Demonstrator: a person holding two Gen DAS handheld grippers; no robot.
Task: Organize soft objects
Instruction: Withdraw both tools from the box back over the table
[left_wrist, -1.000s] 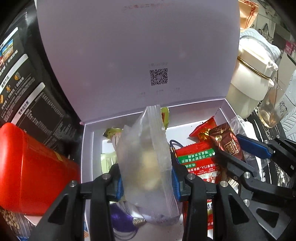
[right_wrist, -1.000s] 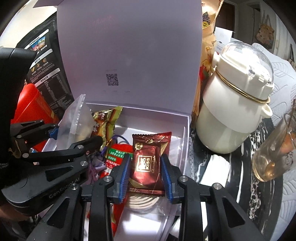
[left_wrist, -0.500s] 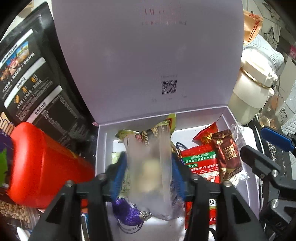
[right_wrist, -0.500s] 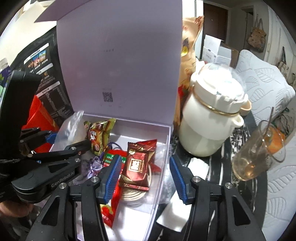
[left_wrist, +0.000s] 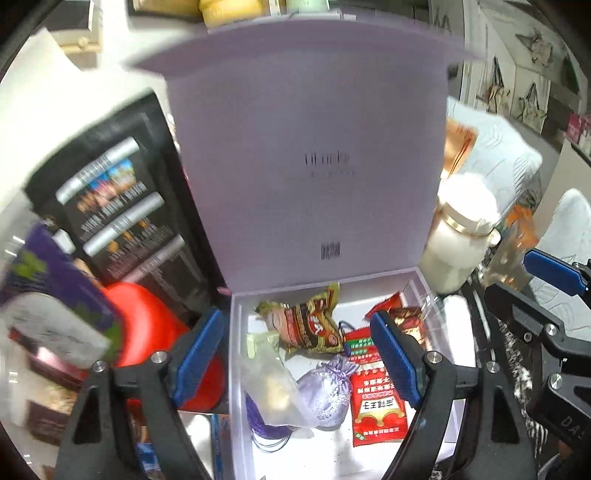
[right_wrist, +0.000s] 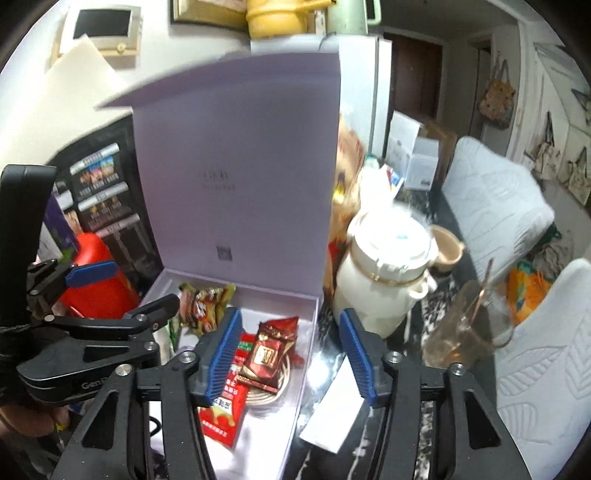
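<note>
The lavender box (left_wrist: 236, 369) stands with its lid (left_wrist: 306, 147) up. Inside lie a clear zip bag (left_wrist: 273, 387), a lilac sachet (left_wrist: 327, 387), a red packet (left_wrist: 375, 398), a brown-gold snack pack (left_wrist: 306, 325) and a dark red chocolate packet (right_wrist: 271, 350) on a coiled white cable (right_wrist: 273, 391). My left gripper (left_wrist: 295, 317) hangs above the box's left half, jaws opening, nothing pressed between the pads. My right gripper (right_wrist: 291, 317) hovers over the box's right wall (right_wrist: 306, 350), jaws opening, clear of the chocolate packet. Each gripper shows at the edge of the other's view.
A white pot with a gold band (right_wrist: 384, 280) and a glass cup (right_wrist: 461, 328) stand right of the box. A red container (left_wrist: 147, 332) and a black bag (left_wrist: 122, 214) crowd its left side. A white paper slip (right_wrist: 332, 410) lies on the dark marbled table.
The left gripper let go of the zip bag, which now lies in the box. The right gripper released the chocolate packet. Both grippers rose and drew back from the box.
</note>
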